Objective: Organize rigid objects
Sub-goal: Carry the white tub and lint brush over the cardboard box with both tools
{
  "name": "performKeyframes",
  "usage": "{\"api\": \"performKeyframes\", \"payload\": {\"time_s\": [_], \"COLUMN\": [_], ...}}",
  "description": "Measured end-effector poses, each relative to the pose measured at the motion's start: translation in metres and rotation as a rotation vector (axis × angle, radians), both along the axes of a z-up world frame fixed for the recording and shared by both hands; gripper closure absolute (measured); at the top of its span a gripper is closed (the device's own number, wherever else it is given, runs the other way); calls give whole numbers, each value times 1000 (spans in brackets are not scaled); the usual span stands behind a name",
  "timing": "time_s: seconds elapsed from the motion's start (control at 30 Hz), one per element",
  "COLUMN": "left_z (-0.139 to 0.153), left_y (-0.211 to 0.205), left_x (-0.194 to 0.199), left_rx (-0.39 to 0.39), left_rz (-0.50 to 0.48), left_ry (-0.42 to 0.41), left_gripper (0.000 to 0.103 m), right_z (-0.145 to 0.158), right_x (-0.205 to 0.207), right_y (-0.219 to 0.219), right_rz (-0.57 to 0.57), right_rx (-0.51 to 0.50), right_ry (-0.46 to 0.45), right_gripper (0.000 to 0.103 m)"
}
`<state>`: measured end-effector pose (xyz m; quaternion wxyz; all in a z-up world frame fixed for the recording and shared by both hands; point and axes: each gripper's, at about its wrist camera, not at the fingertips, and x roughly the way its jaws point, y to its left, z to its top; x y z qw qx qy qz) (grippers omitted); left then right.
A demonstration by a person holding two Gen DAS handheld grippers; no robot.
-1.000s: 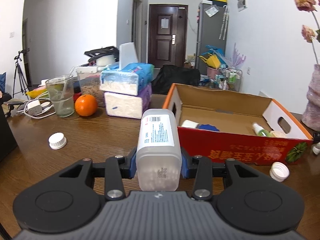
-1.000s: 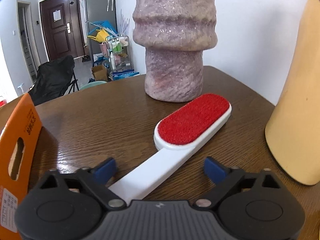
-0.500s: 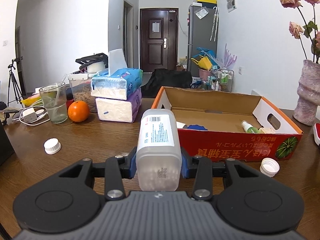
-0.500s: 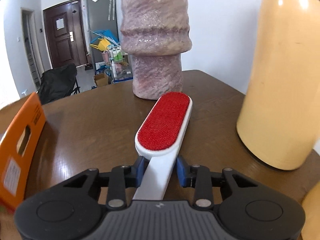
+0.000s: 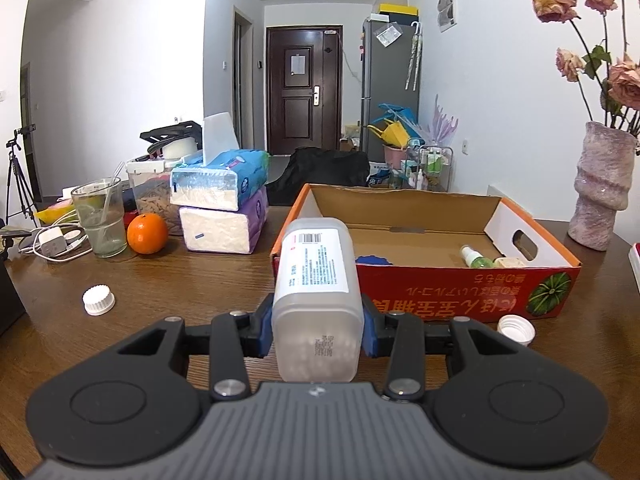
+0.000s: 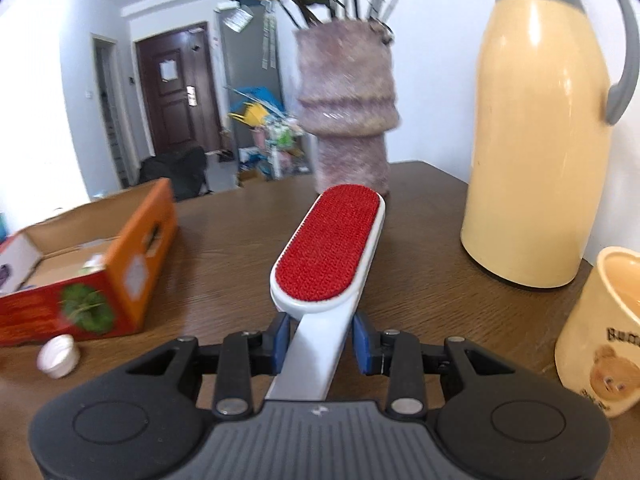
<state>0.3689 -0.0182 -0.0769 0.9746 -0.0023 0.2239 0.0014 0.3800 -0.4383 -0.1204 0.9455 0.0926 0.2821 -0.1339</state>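
Cardboard box (image 5: 436, 288) on the wooden table (image 5: 168, 276) stands open-topped, holding a small green spray bottle (image 5: 472, 257), a blue thing and a pale block against its right end. Above the table just before the box, the left gripper (image 5: 318, 336) is clenched on a frosted plastic container (image 5: 316, 280) with a printed label. The right gripper (image 6: 320, 342) grasps the white handle of a red lint brush (image 6: 330, 248), beside a cream thermos jug (image 6: 536, 128) and a cream mug (image 6: 600, 332) whose contents I cannot tell.
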Motion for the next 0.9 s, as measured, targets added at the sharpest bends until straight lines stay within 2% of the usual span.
{"api": "performKeyframes", "payload": {"time_s": [0.4, 0.67, 0.9], "left_z": [4, 9, 14], "left_y": [-7, -12, -14], "left_x": [-25, -46, -57], "left_rx": [-3, -2, 2], "left_rz": [-41, -66, -77], "left_ry": [0, -5, -5], "left_gripper": [62, 62, 62], "right_z": [31, 40, 50], "right_x": [-64, -78, -84], "right_y": [81, 123, 158], "right_rz": [178, 307, 394], "right_rx": [30, 77, 68], "right_ry": [-50, -57, -64], "right_gripper": [70, 70, 70]}}
